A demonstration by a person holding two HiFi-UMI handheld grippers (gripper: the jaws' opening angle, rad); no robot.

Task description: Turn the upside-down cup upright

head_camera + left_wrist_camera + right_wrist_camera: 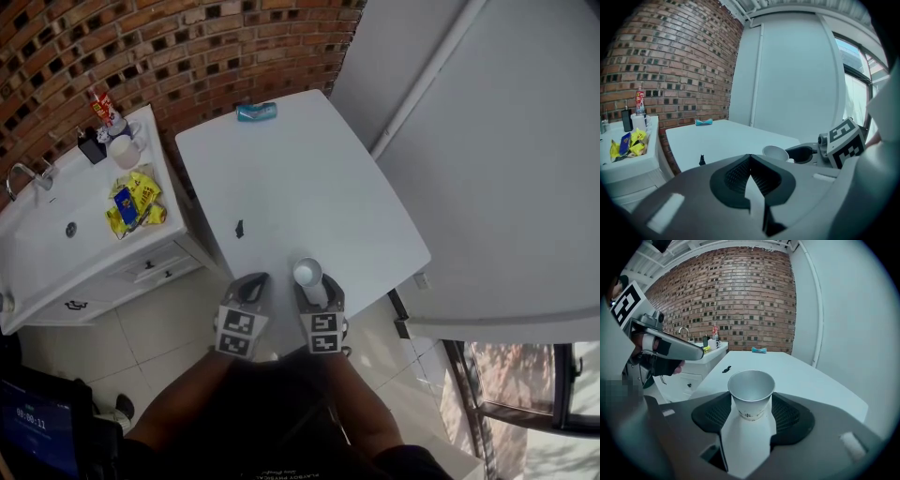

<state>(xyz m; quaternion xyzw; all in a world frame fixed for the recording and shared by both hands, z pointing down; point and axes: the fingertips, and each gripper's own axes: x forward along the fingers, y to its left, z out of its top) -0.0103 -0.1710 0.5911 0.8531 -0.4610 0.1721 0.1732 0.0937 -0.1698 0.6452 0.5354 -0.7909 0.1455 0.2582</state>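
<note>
Nearest to us, the left tongs (751,164) are pressed together with nothing between them, and they hover over the near edge of the white surface (300,178), just beside the right tongs (751,414). The right tongs pinch the paper cup (751,389) by its lower wall, one pad on each side. The cup's open mouth faces up and a little back toward us, so we look straight into its pale inside. From the head view it hangs above the near end of the surface, and we cannot tell whether its base touches. We judge that the turning step itself is as good as done, since the mouth is already on top, and that what is left is the setting down. The next move calls for levelling the cup so its base is flat, lowering it onto bare surface away from the edge, and only then spreading the right tongs, gently, because a light paper cup tips easily. Farther out lies a small black object (239,228) near the middle of the surface, well clear of the cup, and a blue item (256,112) at the far edge by the brick wall.
</note>
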